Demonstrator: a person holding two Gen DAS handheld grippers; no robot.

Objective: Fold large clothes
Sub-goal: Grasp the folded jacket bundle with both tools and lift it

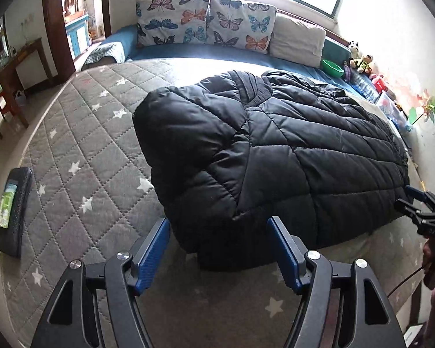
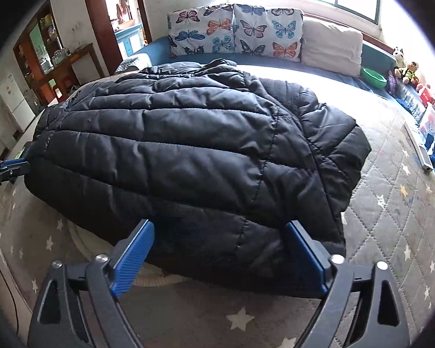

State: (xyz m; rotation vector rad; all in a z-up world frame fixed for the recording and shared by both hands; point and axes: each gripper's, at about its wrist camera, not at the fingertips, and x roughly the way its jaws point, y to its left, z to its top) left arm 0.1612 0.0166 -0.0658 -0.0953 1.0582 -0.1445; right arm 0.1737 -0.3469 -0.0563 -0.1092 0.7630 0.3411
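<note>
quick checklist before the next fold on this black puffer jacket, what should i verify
1. Black puffer jacket lies fully on the grey star quilt: ok.
2. Left hand-held gripper open, near edge of the jacket between its pads, not pinched: ok.
3. Right hand-held gripper open wide at the jacket's near edge: ok.
4. Sleeve tucked in on both sides: cannot tell, only one folded side shows clearly.
5. Quilt beyond the jacket free up to the butterfly pillows: ok.
6. Dark case at the bed edge lies apart from the jacket: ok.
</note>
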